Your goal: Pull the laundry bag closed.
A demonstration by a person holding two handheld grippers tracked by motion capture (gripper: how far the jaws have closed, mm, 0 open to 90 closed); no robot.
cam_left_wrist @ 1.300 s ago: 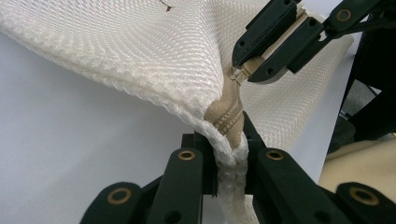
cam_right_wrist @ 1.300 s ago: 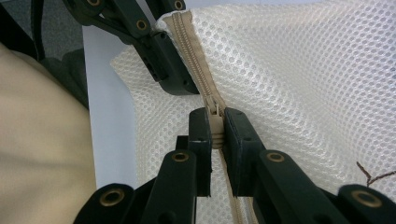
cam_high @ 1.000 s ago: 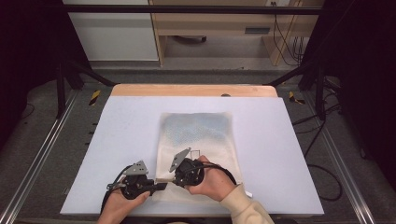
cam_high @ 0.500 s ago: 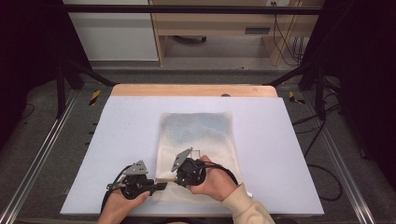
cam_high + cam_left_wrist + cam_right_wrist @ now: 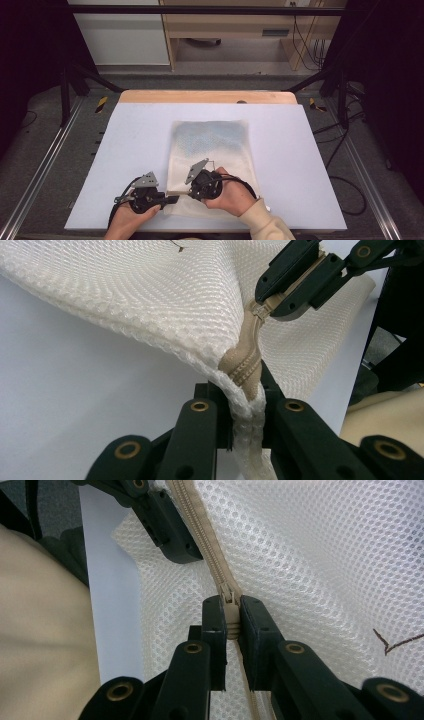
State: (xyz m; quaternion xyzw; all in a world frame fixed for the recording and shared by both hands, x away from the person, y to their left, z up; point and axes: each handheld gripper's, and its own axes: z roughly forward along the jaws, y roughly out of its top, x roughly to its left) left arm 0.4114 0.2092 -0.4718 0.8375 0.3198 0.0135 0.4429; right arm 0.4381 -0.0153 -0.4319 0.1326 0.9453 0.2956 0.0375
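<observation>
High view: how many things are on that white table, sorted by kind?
Mesh bag: 1, cream, lying flat, with a tan zipper along its near edge
Grippers: 2, black, the left gripper shut on the bag's corner, the right gripper shut on the zipper pull
Total: 3

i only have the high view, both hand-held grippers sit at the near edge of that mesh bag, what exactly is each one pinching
Observer: The left hand-held gripper is shut on the mesh bag at the end of its tan zipper.
Operator: and the right one
Observer: The right hand-held gripper is shut on the zipper pull.
Operator: is the zipper open yet
Observer: Ahead of the pull the teeth are meshed, so it looks closed there.
</observation>
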